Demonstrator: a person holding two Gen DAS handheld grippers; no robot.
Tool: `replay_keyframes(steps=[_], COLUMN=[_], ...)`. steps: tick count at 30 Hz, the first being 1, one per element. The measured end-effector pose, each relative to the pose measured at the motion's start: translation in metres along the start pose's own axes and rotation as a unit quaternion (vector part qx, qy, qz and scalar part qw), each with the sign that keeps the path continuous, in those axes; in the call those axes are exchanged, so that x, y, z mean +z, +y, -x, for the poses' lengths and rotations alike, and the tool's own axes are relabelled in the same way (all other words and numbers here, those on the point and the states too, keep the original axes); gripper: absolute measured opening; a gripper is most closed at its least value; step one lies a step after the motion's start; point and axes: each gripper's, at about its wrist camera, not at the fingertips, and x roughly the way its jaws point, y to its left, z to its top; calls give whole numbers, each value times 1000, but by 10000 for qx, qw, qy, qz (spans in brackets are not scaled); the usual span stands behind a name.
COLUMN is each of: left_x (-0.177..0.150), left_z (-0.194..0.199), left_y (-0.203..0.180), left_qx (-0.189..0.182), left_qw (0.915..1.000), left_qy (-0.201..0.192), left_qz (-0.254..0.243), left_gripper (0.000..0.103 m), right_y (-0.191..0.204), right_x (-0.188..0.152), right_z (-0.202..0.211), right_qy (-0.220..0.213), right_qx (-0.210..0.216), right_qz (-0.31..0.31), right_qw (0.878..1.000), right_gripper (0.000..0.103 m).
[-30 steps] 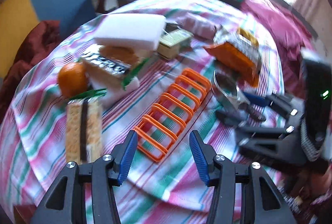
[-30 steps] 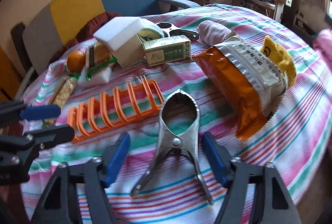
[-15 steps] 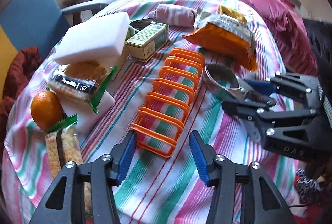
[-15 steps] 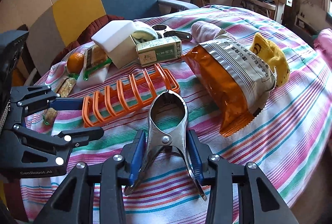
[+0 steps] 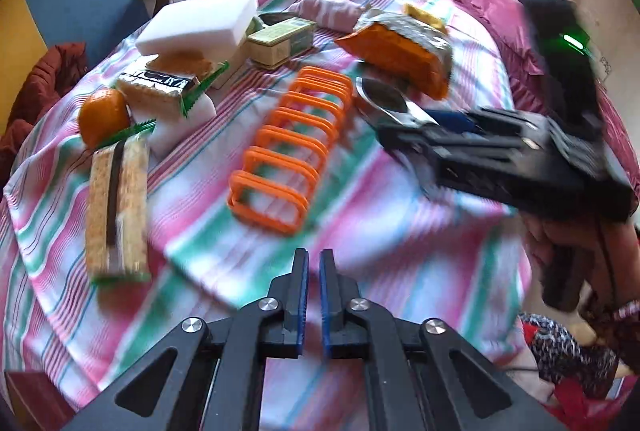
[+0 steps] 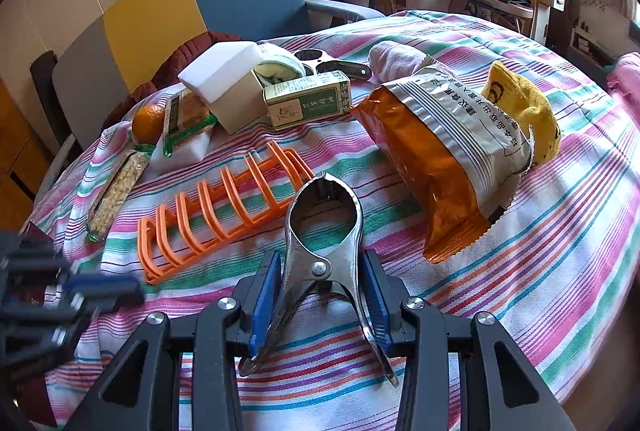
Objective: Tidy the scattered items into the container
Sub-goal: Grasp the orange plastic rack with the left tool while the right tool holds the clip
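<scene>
Beside the metal clamp [image 6: 322,231]: orange rack [image 6: 216,215], snack bag [image 6: 448,159].

We see woven cloth on the striped tablecloth [image 6: 540,251], matt and softly rumpled. On it the metal clamp [image 6: 322,227] shines like polished steel, mirror-bright. Beside it the orange rack [image 6: 224,207] looks like smooth moulded plastic with a slight sheen. We note the snack bag [image 6: 444,151]: glossy crinkled foil, silver and orange. The green carton [image 6: 308,103] reads as matt printed card. The white block [image 5: 198,25] looks like matt foam, while the orange fruit [image 5: 103,116] shows a dimpled, faintly shiny peel.
</scene>
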Motion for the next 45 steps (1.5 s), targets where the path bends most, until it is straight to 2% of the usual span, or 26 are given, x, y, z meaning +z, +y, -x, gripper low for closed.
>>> replay_keyframes(steps=[2,4,7,10,14,16,21,30,45], left_x=[4,11,34,50,56,56,55,47,24], left_z=[8,11,0,-23,-44,-49,-50,-46,-30], left_y=[-2,-1,7,13,7,6,8,2,1], left_qx=[151,297,326,221,380,476,402,500,569], left_qw=[9995,9984,9980,9990,9967,9958,9978,9981,9983], left_qy=[-258,-469,-523,-251,48,128,-6,-109,-98], left_qz=[-35,-96,-132,-308,-715,-776,-526,-347,29], left_gripper=[45,55,59,59,59,55,54,53,52], right_y=[0,1,1,-1,-2,-1,3,7,20], right_x=[0,-1,-1,-1,0,0,0,-1,-3], right_z=[0,0,1,1,0,0,-1,-1,3], right_qy=[-9,-22,-30,-29,-15,2,20,32,148], right_qx=[-11,-25,-30,8,35,25,-100,-219,-563], right_qz=[9,4,8,-37,-39,-32,31,84,232], right_qw=[10000,10000,10000,10000,10000,10000,9999,9997,9980], right_gripper=[42,42,42,42,42,42,42,43,40])
